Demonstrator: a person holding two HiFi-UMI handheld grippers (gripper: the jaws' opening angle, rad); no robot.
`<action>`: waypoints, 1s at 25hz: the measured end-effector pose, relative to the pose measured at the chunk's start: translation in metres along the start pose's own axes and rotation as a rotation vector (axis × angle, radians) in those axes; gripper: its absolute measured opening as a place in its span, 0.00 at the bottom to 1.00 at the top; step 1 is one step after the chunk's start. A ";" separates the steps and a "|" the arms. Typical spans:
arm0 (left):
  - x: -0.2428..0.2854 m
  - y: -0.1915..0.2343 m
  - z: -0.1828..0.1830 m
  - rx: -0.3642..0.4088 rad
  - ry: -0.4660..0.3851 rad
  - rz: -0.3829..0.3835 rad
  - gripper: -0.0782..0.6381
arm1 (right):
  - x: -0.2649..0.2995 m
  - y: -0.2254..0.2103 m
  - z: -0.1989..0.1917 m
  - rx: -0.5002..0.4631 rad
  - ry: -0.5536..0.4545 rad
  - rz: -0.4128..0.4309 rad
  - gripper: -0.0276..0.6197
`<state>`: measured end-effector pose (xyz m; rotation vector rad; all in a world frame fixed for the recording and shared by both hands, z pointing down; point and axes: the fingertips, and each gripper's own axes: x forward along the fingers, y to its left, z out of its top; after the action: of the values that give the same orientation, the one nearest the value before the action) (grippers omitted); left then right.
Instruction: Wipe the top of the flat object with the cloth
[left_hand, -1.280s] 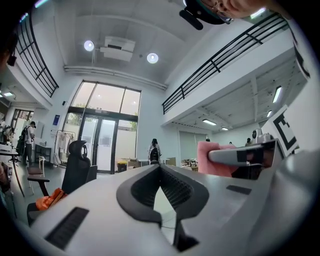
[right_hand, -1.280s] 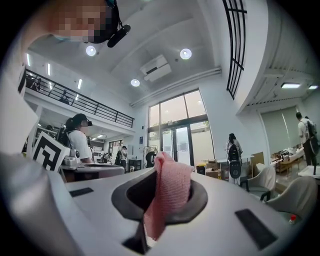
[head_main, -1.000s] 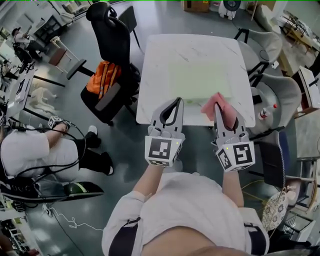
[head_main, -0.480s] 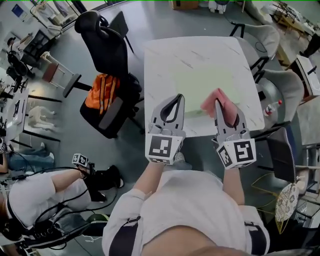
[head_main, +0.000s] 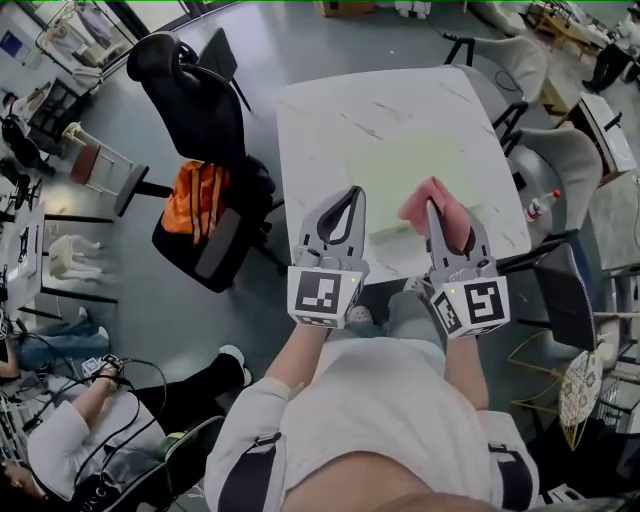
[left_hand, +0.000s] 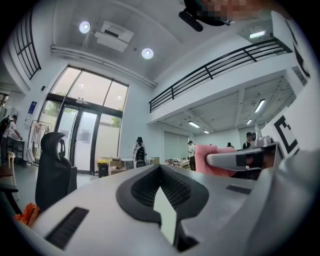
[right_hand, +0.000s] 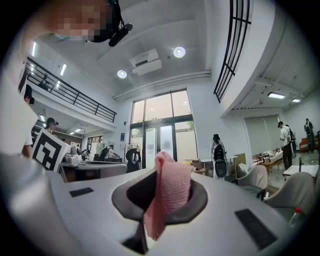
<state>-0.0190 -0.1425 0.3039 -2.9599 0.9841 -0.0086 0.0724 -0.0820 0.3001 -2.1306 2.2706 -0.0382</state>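
Over the near edge of the white marble-patterned square table (head_main: 330, 130) both grippers are held up side by side, just as they were a second ago. What has changed is the head view's framing. The table has swung slightly and sits higher, and the seated person (head_main: 60, 450) on the left has slid down into the bottom corner. The right gripper (head_main: 436, 212) still pinches the pink woven cloth (head_main: 415, 205) over the near border of the pale green flat mat (head_main: 430, 150). The wipe therefore looks not yet begun: the wearer has re-aimed rather than reached.

The left gripper (head_main: 353, 192) has its jaws pressed together at the tips with nothing between them.

From above I cannot say how high the cloth hangs over the mat, though it seems clear of it. The right gripper view supplies what the head view lacks: a fold of cloth (right_hand: 169, 192) stands up between the clamped jaws, with a loose tail hanging below. The left gripper view catches the cloth (left_hand: 207, 157) from the side. Neither gripper view shows the mat or the table top, only the hall. The black office chair (head_main: 195, 100) draped with an orange garment (head_main: 195, 195) appears only from the head.
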 end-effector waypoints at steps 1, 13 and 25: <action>0.002 0.002 -0.001 -0.003 0.002 0.001 0.13 | 0.003 -0.001 -0.001 0.000 0.006 0.000 0.10; 0.032 0.043 -0.013 -0.024 0.027 0.104 0.13 | 0.073 -0.014 -0.017 0.002 0.070 0.101 0.10; 0.064 0.087 -0.030 -0.066 0.043 0.261 0.13 | 0.167 -0.023 -0.059 -0.028 0.218 0.257 0.10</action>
<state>-0.0202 -0.2510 0.3322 -2.8741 1.3944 -0.0358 0.0824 -0.2498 0.3589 -1.9126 2.6645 -0.2453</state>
